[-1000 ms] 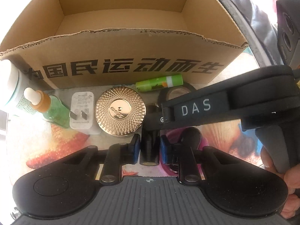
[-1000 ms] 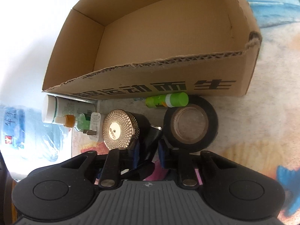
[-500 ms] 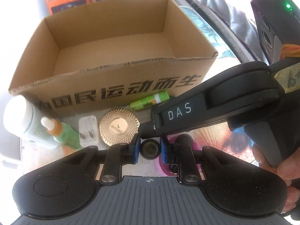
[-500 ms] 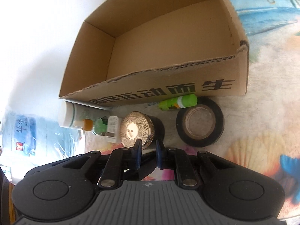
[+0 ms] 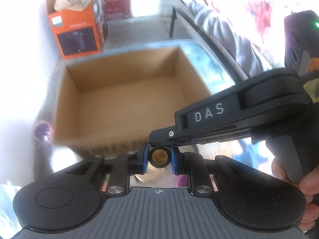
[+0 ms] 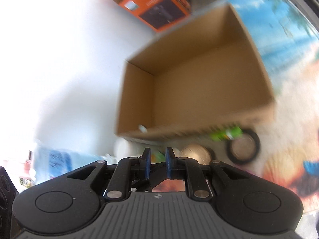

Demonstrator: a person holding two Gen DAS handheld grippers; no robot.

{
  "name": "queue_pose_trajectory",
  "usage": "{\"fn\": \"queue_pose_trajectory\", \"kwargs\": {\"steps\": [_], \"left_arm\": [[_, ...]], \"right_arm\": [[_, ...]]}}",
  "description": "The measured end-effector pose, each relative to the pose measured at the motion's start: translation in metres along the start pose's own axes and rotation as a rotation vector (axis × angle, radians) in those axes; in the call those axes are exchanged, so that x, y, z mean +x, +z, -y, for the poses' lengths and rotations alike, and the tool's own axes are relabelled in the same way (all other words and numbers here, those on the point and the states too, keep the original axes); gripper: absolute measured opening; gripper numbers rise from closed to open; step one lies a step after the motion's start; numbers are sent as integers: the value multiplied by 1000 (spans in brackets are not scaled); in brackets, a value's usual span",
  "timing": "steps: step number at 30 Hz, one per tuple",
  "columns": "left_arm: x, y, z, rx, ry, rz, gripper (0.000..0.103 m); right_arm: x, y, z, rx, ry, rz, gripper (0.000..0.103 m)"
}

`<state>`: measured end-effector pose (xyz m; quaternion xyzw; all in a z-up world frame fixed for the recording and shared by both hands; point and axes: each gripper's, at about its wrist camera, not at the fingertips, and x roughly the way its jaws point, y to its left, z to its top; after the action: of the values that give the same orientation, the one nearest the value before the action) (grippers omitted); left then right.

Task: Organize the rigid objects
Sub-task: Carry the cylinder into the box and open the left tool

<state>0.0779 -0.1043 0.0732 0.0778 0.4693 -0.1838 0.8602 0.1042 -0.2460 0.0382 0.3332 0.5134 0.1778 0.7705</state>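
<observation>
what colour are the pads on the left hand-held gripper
Blue pads, clearest in the left wrist view, clamped on a small black cylinder.

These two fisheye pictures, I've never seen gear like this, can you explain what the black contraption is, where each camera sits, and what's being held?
Each picture comes from a camera mounted on a handheld two-finger gripper; a person holds one in each hand. The black shape at the bottom is the gripper's own body.

In the left wrist view, the left gripper is shut on a small black cylinder with a gold end label. The black bar marked DAS is the right gripper, seen from the side.

In the right wrist view, its fingers stand a little apart with nothing visible between them.

Ahead sits an empty cardboard box. In front of it, blurred, lie a black tape roll and a green tube.
</observation>
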Motion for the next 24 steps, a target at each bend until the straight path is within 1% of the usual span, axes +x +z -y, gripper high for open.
{"fn": "queue_pose_trajectory", "kwargs": {"steps": [2,4,7,10,12,13,16,18,22,24], "left_arm": [[-6,18,-11,-8,23,27,21],[-1,35,-26,-26,47,46,21],[20,58,-49,-42,92,42,21],[60,79,-71,-66,126,-9,21],[82,91,-85,-91,138,-48,21],[95,96,-90,-94,149,-65,21],[117,102,-101,-102,186,-92,21],[127,102,-107,-121,196,-106,21],[153,103,-119,-134,245,-141,21],[164,103,-123,-135,272,-172,21]], "right_arm": [[0,17,-13,-15,37,29,17],[6,36,-22,-26,66,51,17],[32,68,-32,-40,85,59,17],[70,101,-30,-32,76,25,18],[102,121,-22,2,75,-18,18],[117,126,-15,18,73,-37,18],[152,149,-5,32,56,-80,18],[171,161,-1,20,37,-100,18],[201,172,10,29,26,-134,19],[214,178,14,27,12,-145,19]]}}
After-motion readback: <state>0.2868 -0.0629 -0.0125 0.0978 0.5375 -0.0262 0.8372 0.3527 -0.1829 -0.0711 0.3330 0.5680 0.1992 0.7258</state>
